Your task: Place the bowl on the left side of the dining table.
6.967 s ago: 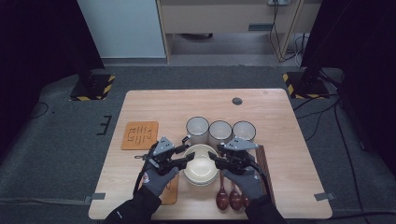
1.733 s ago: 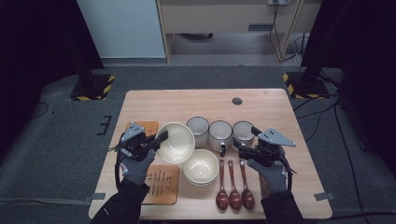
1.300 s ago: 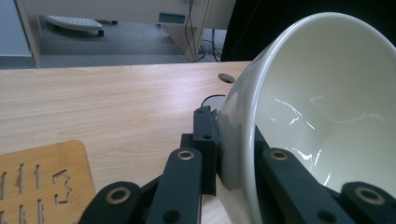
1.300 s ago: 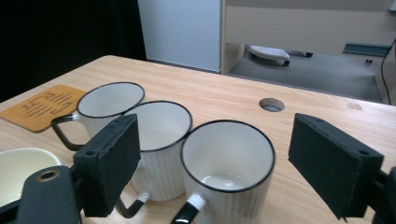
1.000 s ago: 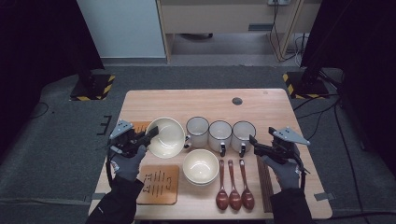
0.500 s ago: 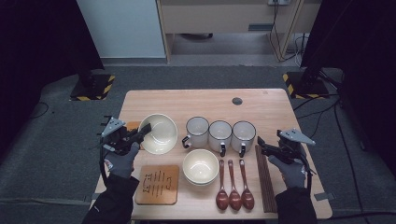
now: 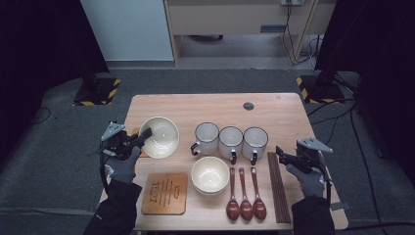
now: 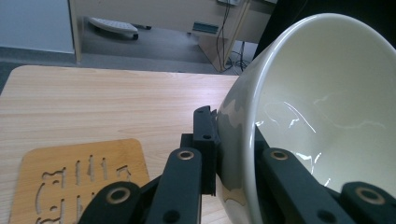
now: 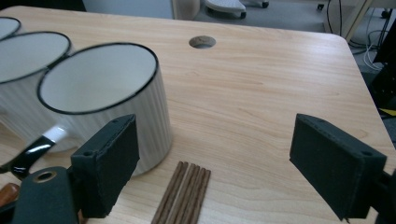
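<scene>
Because the left hand-held gripper (image 7: 145, 133) pinches just the rim of the tilted bowl (image 7: 159, 137) near the table's (image 7: 274, 107) left edge, it could slip and crack; the right hand-held gripper (image 9: 215, 161) gapes empty over the chopsticks (image 9: 183, 193).

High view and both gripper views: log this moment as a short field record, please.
held item: cream ceramic bowl, tilted, rim clamped by left gripper
beneath it: slotted wooden trivet on wooden table
right gripper: jaws wide, holding nothing, above dark wooden chopsticks
nearest mug: white ribbed mug with black rim
also on table: second cream bowl, three brown spoons
</scene>
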Demonstrator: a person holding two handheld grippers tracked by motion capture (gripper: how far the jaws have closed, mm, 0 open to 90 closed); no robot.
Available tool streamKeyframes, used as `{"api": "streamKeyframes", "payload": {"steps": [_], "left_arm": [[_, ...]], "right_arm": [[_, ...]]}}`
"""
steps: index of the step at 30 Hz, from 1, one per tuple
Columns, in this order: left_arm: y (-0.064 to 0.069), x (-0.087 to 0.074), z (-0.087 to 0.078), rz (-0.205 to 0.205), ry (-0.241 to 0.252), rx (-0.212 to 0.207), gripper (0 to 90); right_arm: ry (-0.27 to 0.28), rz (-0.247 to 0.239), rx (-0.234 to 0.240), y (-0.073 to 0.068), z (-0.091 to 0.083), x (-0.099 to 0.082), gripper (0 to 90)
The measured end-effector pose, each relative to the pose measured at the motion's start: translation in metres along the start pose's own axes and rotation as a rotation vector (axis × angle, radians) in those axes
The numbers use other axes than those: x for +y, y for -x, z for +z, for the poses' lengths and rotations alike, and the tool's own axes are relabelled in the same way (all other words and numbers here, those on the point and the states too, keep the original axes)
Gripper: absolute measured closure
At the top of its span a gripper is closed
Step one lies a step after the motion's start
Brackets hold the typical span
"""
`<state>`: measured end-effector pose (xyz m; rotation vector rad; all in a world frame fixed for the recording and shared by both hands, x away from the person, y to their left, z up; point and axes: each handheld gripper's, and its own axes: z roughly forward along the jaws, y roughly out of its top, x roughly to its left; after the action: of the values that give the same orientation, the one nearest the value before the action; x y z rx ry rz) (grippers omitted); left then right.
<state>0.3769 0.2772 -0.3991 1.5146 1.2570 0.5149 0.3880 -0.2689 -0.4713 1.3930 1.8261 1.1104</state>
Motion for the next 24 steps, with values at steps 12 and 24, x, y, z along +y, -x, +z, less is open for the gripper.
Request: {"api": "streamKeyframes", "payload": {"steps": [12, 24], "left_arm": [[-0.015, -0.003, 0.006, -0.013, -0.021, 0.042, 81.1], [-0.029, -0.006, 0.010, -0.032, -0.036, 0.078, 81.1]], "right_arm": [[-0.058, 0.017, -0.033, 0.012, 0.007, -0.011, 16.6], [-0.115, 0.021, -0.051, 0.023, 0.012, -0.021, 16.2]]}}
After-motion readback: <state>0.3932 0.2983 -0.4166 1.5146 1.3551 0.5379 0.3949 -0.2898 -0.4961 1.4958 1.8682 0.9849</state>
